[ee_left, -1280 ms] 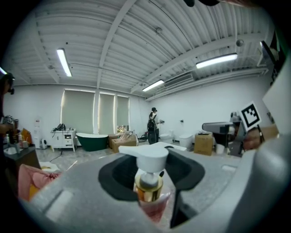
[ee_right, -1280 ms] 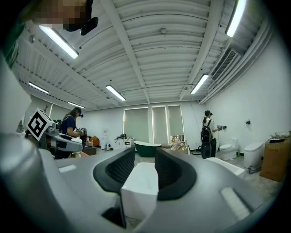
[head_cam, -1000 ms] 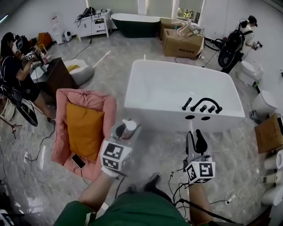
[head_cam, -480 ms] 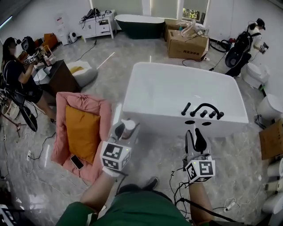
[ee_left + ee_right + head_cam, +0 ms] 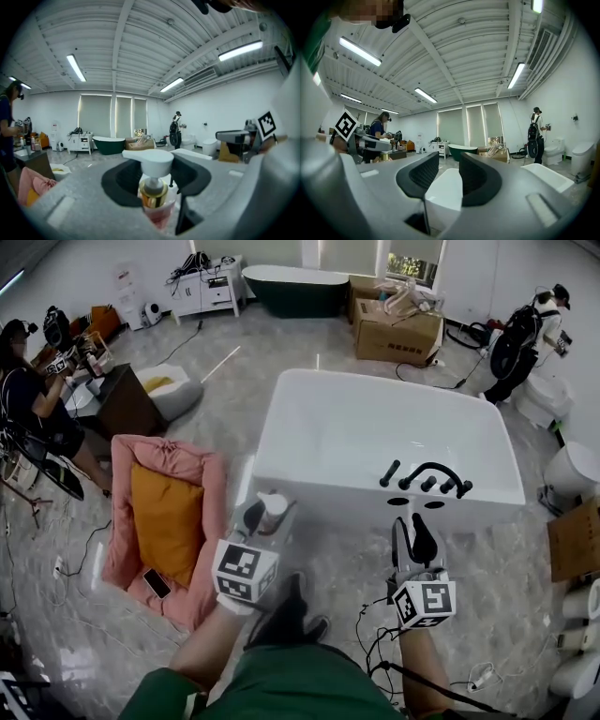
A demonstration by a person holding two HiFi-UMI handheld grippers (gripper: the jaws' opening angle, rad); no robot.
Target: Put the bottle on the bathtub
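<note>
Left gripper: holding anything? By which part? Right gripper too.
The left gripper grips the pump bottle by its upper part, about the gold collar, and the pump head stands free. The right gripper holds nothing.

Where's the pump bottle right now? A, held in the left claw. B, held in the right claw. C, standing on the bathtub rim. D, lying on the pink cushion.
A: the left claw grips the pump bottle, which isn't yet on the bathtub; the right claw is open and empty.
</note>
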